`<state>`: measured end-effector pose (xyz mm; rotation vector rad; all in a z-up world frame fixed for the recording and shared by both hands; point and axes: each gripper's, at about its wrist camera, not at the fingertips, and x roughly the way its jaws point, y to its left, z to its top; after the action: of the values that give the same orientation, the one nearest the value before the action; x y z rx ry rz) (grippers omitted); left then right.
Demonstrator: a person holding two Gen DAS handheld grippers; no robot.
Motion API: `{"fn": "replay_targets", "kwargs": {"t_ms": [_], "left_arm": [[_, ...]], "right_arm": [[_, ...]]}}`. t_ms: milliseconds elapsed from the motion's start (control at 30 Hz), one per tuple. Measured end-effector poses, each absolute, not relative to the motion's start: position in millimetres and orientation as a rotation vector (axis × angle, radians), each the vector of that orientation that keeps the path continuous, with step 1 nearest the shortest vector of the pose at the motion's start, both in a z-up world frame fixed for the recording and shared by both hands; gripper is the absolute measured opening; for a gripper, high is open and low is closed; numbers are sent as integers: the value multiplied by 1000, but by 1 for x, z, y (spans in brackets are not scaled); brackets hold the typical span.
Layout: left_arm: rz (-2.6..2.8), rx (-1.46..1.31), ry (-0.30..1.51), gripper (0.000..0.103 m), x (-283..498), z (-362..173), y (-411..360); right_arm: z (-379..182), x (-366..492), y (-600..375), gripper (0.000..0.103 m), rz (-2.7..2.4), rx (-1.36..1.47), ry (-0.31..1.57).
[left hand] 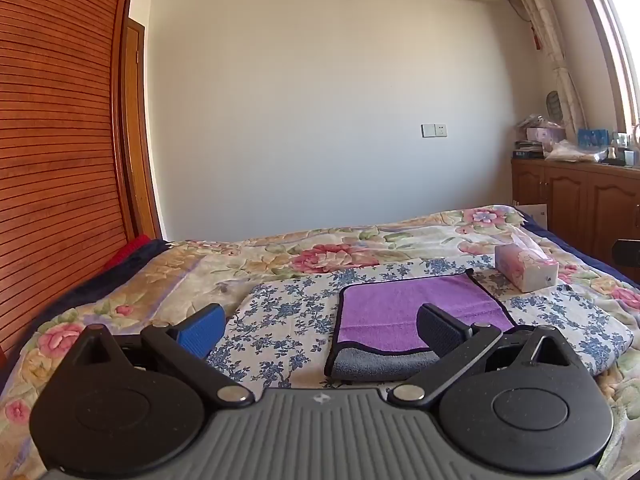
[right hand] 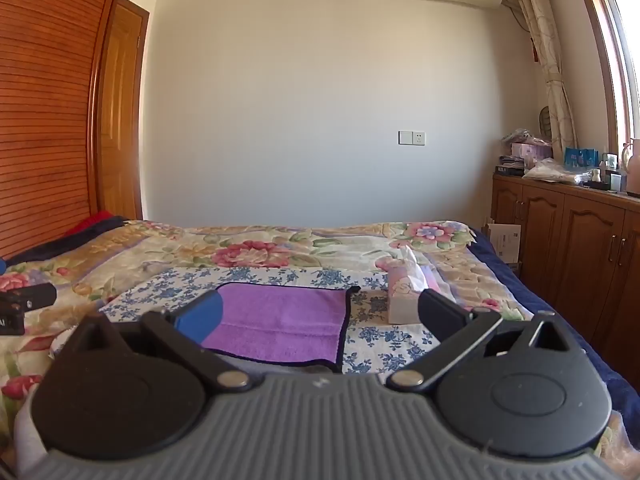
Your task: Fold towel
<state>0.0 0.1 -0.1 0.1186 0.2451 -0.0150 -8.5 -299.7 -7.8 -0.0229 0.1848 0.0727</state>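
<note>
Both hand-held grippers, left (left hand: 320, 326) and right (right hand: 320, 316), hover with fingers apart just before the purple towel (left hand: 416, 312), which lies beside the tissue box (left hand: 526, 268) on the bed (left hand: 120, 280); I judge uneven pinches may skew the fold

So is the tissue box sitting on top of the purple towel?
No, in the left wrist view the tissue box rests on the floral bedding beyond the purple towel, clear of the towel's far right corner.
</note>
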Motion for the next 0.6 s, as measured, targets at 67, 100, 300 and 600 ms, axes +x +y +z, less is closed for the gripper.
{"fn": "replay_targets", "kwargs": {"t_ms": [67,100,300,600], "left_arm": [[-14,123,241,103,0,0,0],[-13,124,240,103,0,0,0],[-15,125,239,103,0,0,0],[-14,126,236,103,-1,0,0]], "right_arm": [[-8,-9,-300,103,72,-21,182],[-8,-9,-300,103,73,-21,182],[-8,-8,-300,103,72,-22,183],[-9,-8,-301,103,73,-22,182]]}}
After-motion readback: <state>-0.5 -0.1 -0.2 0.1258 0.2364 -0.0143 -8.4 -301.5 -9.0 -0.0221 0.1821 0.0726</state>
